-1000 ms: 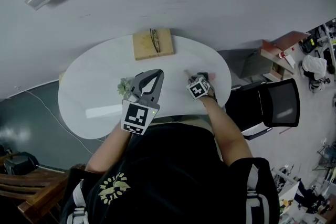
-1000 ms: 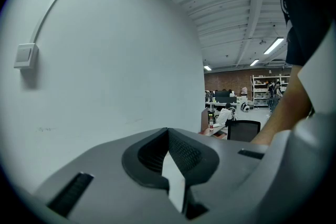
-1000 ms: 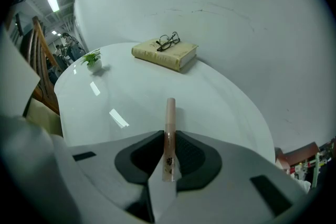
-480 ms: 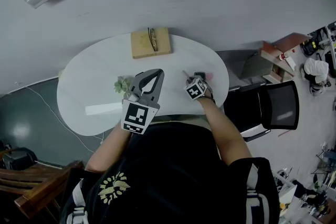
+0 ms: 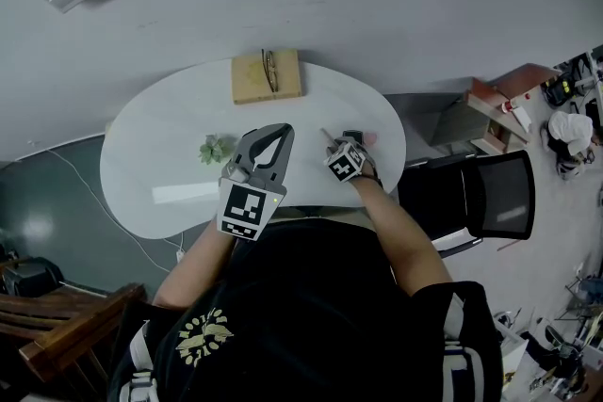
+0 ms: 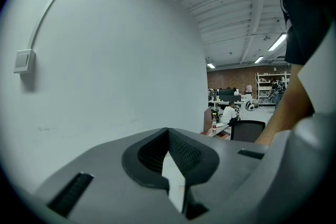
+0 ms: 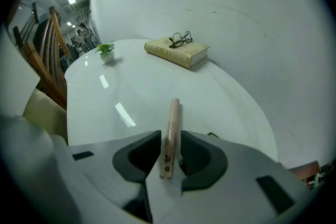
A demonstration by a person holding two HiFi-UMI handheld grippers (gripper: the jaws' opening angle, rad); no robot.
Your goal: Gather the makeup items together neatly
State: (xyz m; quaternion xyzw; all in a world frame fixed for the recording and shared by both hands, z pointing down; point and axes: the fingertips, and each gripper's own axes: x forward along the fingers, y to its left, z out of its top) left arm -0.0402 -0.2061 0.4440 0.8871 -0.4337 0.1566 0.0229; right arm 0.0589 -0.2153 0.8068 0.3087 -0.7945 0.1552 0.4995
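Over the white table, the right gripper sits at about 3 o'clock, close to the near edge. A slim beige makeup tube lies lengthways between its pads, its far end pointing toward 12 o'clock across the tabletop. The jaws are opening around it, and the pads look to be just off the tube rather than squeezing it. Just past that gripper, toward 1 o'clock from it, are a small dark thing and a pink thing, both too small to make out. The left gripper is at about 6 o'clock on the table, raised and aimed at the wall, its jaws together at the tips with nothing between them. A tan book rests at 12 o'clock by the far edge with glasses lying on it. A little green plant stands at 9 o'clock from the table's middle, well apart from the tube.
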